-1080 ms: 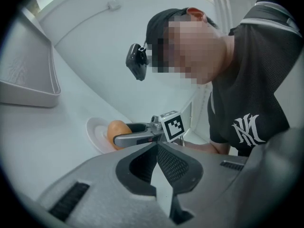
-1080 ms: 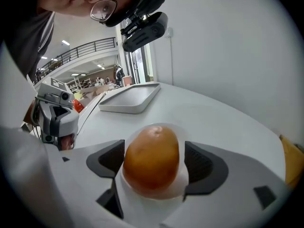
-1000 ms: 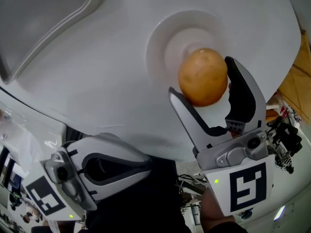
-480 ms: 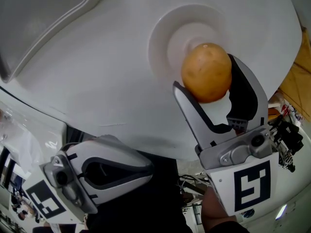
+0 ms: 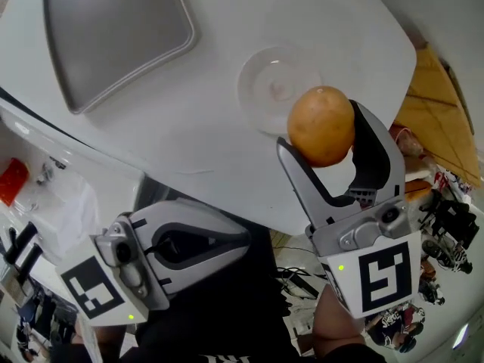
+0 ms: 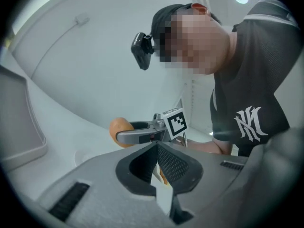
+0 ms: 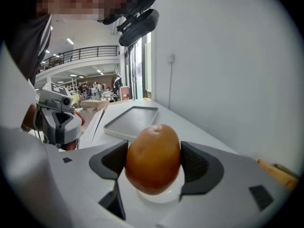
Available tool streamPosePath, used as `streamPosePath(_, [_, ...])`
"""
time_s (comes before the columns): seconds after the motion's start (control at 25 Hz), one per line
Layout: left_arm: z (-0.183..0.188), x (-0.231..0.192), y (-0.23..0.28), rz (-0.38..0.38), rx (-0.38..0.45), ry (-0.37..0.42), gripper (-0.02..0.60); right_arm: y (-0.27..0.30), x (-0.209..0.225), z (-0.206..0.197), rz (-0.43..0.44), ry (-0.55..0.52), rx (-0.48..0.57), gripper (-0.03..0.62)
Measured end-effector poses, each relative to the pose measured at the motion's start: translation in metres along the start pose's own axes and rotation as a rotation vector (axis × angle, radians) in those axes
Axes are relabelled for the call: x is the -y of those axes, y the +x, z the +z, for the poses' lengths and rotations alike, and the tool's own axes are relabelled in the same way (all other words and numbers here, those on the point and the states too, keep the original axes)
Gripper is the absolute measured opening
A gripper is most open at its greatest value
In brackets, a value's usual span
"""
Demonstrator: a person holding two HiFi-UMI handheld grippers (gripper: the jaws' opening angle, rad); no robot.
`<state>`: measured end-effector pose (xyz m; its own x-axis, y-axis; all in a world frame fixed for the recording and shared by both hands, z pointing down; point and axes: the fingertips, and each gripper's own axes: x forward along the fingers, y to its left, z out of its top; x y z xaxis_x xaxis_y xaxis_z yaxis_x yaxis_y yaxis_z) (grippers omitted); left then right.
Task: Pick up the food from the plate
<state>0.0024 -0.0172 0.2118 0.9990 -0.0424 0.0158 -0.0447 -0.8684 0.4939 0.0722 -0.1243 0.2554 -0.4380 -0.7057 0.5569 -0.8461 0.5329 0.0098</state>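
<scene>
Orange-brown food among white and grey
The food [image 5: 321, 125] is orange-brown, paler on top; the plate [image 5: 261, 100] is glossy white on a white surface [image 5: 204, 150]; the tray [image 5: 113, 36] is flat grey. The left tool [image 5: 238, 242] and right tool [image 5: 321, 129] are pale grey with black linings and cross-hatched black pads [image 7: 195, 163], and each carries a white cube [image 5: 382, 278] with black square markers. The shirt [image 6: 256, 80] is black with white lettering; the floor [image 5: 435, 119] is honey-brown wood

Here the left gripper [image 6: 156, 148] has its jaws pressed together, nothing between them; beyond, the right gripper [image 6: 121, 133] clamps the orange food [image 6: 118, 126] over the white table [image 6: 71, 91].
</scene>
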Motion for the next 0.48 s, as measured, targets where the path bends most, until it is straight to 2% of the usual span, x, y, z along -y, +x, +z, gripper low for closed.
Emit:
streamPosePath(0.24, [0.025,0.004,-0.005,0.033,-0.089,0.096,0.005,-0.066,0.000,0.072,-0.125,-0.090,0.132,0.342])
streamPosePath(0.4, [0.072,0.005,-0.004,0.037,-0.067,0.166,0.005,-0.117,0.000,0.127,-0.227,-0.162,0.257,0.342])
streamPosePath(0.48, [0.092,0.010,-0.001,0.033,-0.048,0.202,0.005,-0.142,-0.005,0.144,-0.243,-0.183,0.311,0.342])
